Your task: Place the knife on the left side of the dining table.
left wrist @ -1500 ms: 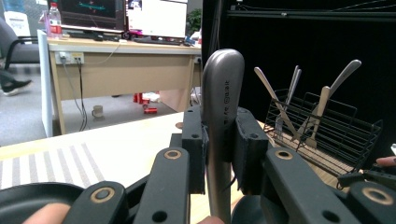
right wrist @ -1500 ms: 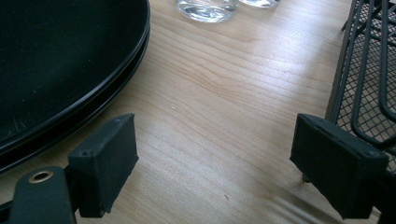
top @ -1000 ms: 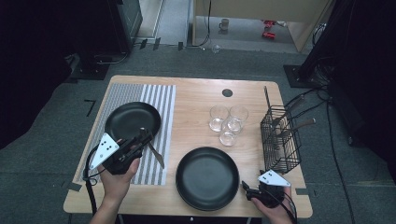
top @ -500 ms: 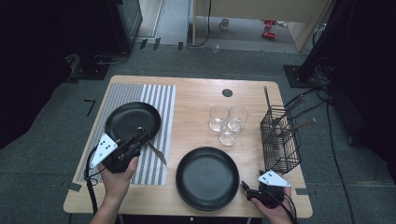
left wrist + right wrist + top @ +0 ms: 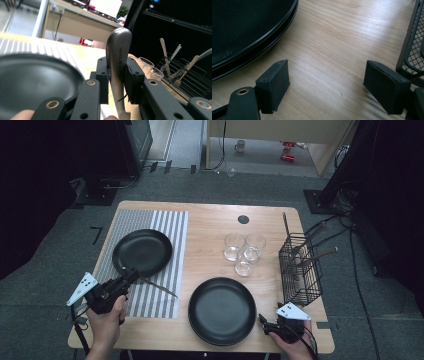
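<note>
Two black plates sit on the table [image 5: 210, 227]. The left gripper [image 5: 127, 277] is clenched on a knife [image 5: 118, 62], its blade [image 5: 157, 286] lying over the striped mat [image 5: 172, 250] just beside the far plate [image 5: 142, 251]. The right gripper [image 5: 325, 87] rests released on bare wood between the near plate [image 5: 222, 310] and the wire basket [image 5: 298, 270].

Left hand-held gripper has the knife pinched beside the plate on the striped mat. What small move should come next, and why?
Probably lower the knife flat onto the striped mat right of the black plate, then open. The left hand-held gripper clamps the handle, and the blade already slants over the mat beside the plate's rim.
</note>
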`<state>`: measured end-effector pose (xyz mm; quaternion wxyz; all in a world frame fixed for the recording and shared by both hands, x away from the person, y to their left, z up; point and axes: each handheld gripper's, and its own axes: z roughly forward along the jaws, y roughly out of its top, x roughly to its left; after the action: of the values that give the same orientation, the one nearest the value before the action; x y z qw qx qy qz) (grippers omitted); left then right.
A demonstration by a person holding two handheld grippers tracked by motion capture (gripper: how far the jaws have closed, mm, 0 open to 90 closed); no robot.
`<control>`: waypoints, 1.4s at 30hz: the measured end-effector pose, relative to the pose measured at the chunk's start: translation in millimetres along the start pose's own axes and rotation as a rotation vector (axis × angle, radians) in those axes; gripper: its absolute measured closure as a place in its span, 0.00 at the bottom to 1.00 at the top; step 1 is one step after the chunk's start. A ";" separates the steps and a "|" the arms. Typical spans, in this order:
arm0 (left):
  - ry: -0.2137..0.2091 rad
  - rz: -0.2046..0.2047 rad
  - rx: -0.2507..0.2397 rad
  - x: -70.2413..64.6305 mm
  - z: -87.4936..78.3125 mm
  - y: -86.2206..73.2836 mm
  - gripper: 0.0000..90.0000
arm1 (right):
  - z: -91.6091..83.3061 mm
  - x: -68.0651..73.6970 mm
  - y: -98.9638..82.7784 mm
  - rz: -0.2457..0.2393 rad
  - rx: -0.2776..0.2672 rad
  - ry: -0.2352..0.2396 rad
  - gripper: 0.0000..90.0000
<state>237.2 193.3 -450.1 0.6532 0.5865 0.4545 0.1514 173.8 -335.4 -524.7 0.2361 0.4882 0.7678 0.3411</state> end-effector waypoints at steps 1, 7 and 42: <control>0.006 -0.013 0.005 4.8 -4.4 -2.4 0.84 | 0.0 0.0 0.0 0.000 0.000 0.000 0.22; 0.035 -0.124 0.049 28.6 -22.6 -16.4 0.80 | 0.1 -0.2 0.2 0.002 0.002 0.005 0.23; 0.361 -0.336 0.250 100.7 -14.2 -38.7 0.59 | 1.1 -2.5 0.7 0.022 0.008 0.026 0.24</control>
<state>267.8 265.5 -525.5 0.5002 0.5425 0.6695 0.0857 176.0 -337.2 -524.8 0.2205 0.4929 0.7668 0.3470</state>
